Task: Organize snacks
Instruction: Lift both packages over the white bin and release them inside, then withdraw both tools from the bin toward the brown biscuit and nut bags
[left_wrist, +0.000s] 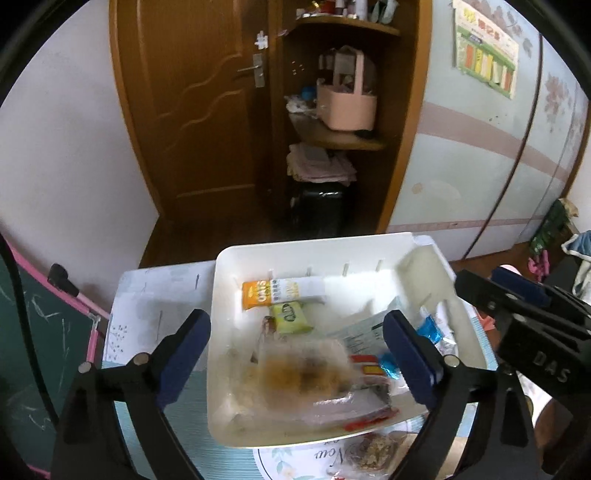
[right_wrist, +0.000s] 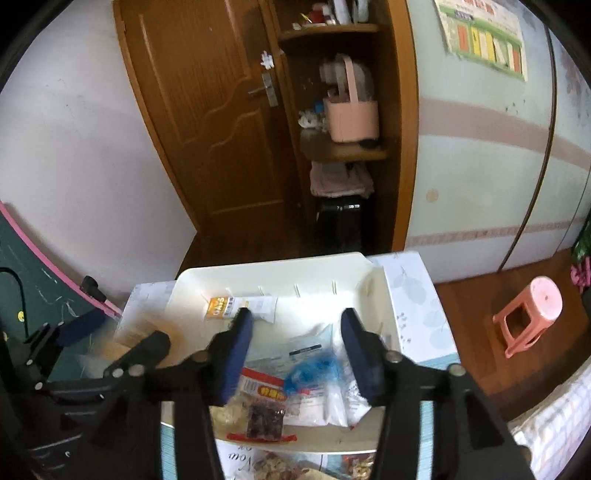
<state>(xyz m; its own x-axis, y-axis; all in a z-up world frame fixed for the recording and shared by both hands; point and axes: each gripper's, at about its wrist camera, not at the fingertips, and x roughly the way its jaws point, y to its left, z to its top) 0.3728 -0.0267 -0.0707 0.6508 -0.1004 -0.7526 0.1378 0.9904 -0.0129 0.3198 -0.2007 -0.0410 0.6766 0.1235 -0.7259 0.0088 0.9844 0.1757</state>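
Behind the bench (left_wrist: 155, 295) stand a brown door (left_wrist: 192, 110) and open shelves with a pink basket (left_wrist: 345, 107). On the bench sits a white tray (left_wrist: 236, 273) holding the snacks: an orange oats bar (left_wrist: 275, 291) at the far side, a green packet (left_wrist: 291, 317) just nearer, and blurred clear bags near the front. Left gripper (left_wrist: 295, 358) hovers over the tray, fingers (left_wrist: 184, 354) wide apart, gripping nothing. Right gripper (right_wrist: 299, 350) hovers over the tray's right part, fingers (right_wrist: 236, 354) apart. A pink stool (right_wrist: 528, 314) stands far right on the floor.
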